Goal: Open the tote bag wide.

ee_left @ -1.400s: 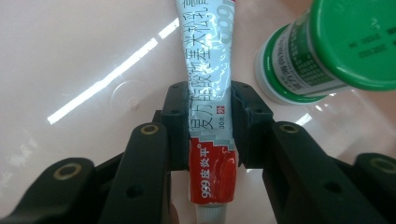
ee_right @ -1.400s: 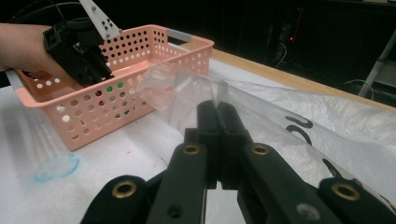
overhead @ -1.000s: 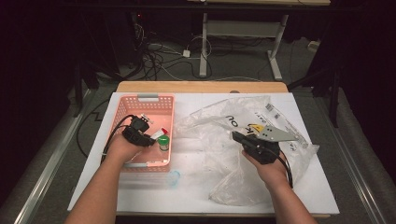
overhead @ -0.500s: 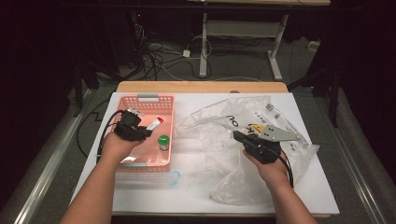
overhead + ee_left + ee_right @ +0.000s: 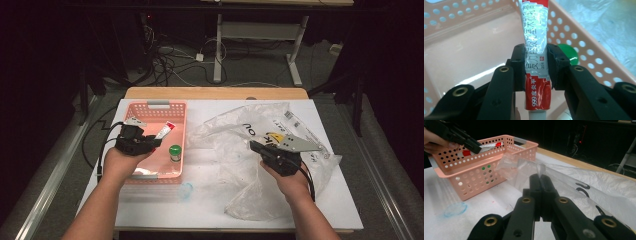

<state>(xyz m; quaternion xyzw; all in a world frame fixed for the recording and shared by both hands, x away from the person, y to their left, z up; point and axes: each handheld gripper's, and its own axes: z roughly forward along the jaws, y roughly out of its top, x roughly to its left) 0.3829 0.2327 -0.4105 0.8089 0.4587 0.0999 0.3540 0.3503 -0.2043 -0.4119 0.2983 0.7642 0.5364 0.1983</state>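
Left gripper is clamped on a red-and-silver ointment tube, jaws pressed on both sides of its middle; white cap end points back toward the hand, flat crimped end sticks out forward. In the high view the tube is lifted above the pink perforated basket, slanting toward 1 o'clock from the gripper. The basket sits on the left half of the white counter, grey handle at its 12 o'clock end. Inside it, a small bottle with a green cap stands upright near the right wall, at about 4 o'clock from the tube; in the left gripper view the green cap peeks out beside the right jaw.

Right gripper has its jaws pressed fully together on a fold of the clear plastic bag; right gripper view shows the thin film pinched between the tips. The bag is crumpled, with black print and a yellow mark, spread over the counter's right half, its left edge close to the basket's right wall. A small clear blue-tinted lid lies on the counter at 5 o'clock from the basket, apart from it.
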